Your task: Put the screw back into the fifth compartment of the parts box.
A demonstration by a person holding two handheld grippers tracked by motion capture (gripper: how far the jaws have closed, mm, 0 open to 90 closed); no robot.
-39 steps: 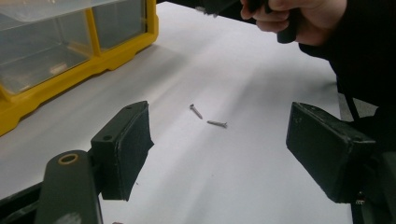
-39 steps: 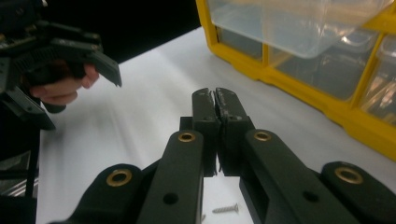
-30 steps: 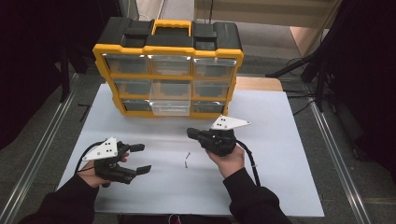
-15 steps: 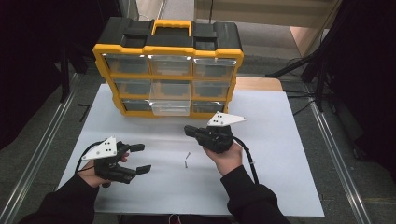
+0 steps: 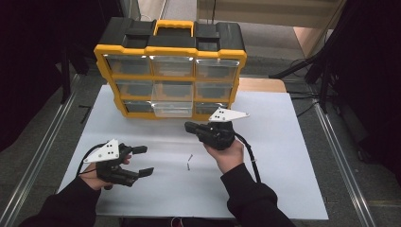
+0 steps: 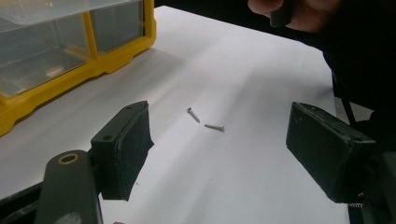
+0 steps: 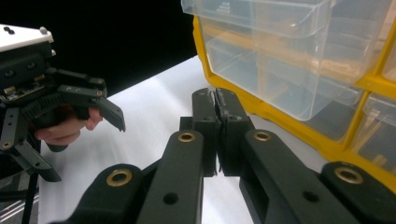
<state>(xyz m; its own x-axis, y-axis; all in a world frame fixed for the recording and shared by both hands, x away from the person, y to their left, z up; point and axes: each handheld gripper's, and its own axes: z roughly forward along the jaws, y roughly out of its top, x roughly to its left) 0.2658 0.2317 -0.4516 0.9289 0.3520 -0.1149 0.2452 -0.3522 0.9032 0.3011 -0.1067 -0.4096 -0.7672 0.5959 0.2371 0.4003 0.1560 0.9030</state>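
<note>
Two small screws point(image 5: 189, 161) lie on the white table top between my hands; in the left gripper view the screws point(image 6: 205, 121) rest just beyond the jaws. My left gripper point(image 5: 145, 160) sits low at the left, open and empty, with its black pads point(image 6: 123, 147) wide apart. My right gripper point(image 5: 188, 126) points left just in front of the yellow organizer point(image 5: 170, 52), shut with nothing visible between its fingers point(image 7: 215, 100). The organizer's bottom middle clear drawer point(image 5: 172, 108) is pulled out; the right gripper view has the drawer point(image 7: 280, 56) just above and right of the jaws.
The white table top point(image 5: 283, 156) has bare room at the right and along its front. Metal rails point(image 5: 42, 146) run down both sides. Dark cables point(image 5: 302, 71) lie on the floor at the far right. My left gripper point(image 7: 112, 116) appears at the left of the right gripper view.
My right gripper has edged slightly farther from me, toward the organizer. The left gripper and the screws have stayed put.
</note>
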